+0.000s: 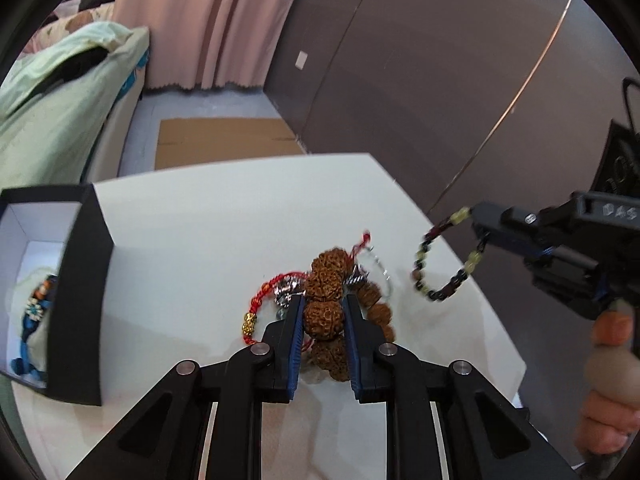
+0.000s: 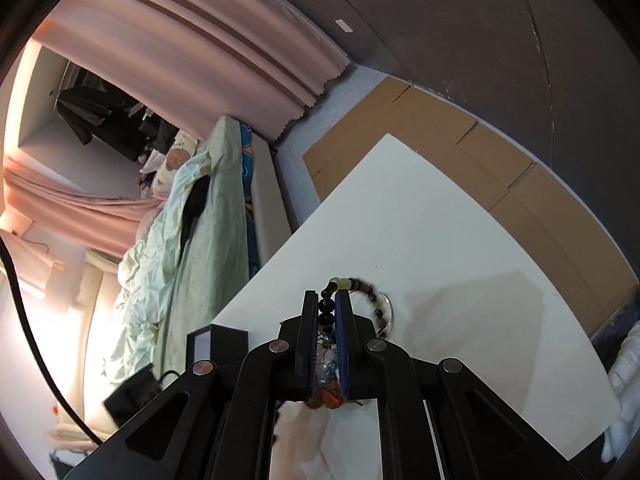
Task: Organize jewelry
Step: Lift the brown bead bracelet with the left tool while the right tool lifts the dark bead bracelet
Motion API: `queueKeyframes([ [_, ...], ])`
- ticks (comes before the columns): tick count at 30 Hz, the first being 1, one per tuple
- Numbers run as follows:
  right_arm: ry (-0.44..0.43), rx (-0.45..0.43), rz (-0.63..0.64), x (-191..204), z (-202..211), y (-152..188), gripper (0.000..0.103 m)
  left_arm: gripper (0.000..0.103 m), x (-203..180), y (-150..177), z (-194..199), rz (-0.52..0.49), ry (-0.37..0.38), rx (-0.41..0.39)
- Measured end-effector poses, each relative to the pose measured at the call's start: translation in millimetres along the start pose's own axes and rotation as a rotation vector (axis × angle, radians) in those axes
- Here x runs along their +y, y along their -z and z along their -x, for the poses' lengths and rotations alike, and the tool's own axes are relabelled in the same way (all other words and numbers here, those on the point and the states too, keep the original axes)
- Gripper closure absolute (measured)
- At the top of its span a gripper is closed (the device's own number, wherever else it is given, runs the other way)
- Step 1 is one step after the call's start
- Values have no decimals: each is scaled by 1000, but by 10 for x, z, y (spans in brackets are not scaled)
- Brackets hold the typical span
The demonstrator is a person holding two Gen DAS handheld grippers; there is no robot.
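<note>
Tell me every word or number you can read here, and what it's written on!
"DAS": raised letters on the black body of the right gripper; cut off at the picture's edge, so possibly part of a longer word.
Pale letters on the dark bag behind it: too blurred to read.
White sticker on the grey wall: no text legible.

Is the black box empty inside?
No, the black box already holds a blue piece of jewelry lying on its white inside.
</note>
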State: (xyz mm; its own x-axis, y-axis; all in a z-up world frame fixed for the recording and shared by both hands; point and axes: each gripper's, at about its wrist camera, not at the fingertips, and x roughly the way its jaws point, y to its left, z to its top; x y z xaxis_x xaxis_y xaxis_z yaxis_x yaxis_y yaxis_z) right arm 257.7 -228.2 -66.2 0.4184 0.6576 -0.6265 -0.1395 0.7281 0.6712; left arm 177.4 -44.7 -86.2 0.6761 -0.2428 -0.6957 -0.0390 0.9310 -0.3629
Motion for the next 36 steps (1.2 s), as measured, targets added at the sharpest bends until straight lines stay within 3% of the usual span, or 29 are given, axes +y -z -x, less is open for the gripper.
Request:
queueKeyframes([
  [19, -22, -18, 62, 100, 147, 174, 93, 83, 40, -72, 743, 35, 64, -141],
  [36, -136, -34, 175, 564, 93, 422, 93, 83, 312, -114, 1170, 54, -34, -243],
])
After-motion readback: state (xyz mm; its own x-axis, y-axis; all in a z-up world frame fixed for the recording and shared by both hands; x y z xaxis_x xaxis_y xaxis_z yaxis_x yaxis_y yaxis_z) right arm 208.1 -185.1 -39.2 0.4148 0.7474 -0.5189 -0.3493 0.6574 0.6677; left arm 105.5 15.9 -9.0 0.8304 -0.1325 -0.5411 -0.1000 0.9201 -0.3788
